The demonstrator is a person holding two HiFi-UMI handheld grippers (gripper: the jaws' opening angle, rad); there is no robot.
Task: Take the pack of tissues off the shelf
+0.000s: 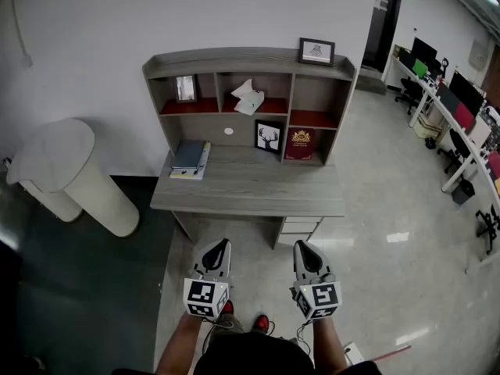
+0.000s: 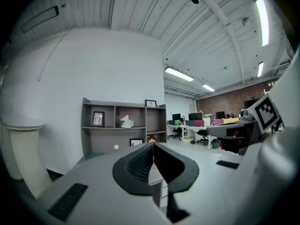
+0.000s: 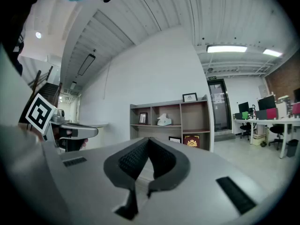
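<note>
Two grippers are held side by side in front of the desk (image 1: 250, 190), well apart from it. The left gripper (image 1: 221, 247) and the right gripper (image 1: 301, 247) are both seen with the claw pressed together and nothing between the jaws.

The pack of tissues (image 1: 248, 98) is found in the middle upper compartment of the shelf (image 1: 250, 61), on its red floor. A white sheet stands up from its top, and a small picture frame (image 1: 185, 88) stands in the compartment to its left.

The pack is judged to be light and soft, so it is likely to crumple under a hard squeeze, and its wrapper may be slippery. The raised sheet should not be pinched, since it would probably pull free alone. A hold across the body of the pack, low and near its middle, is judged best. For that, one claw must first be spread and carried forward into the compartment.
</note>
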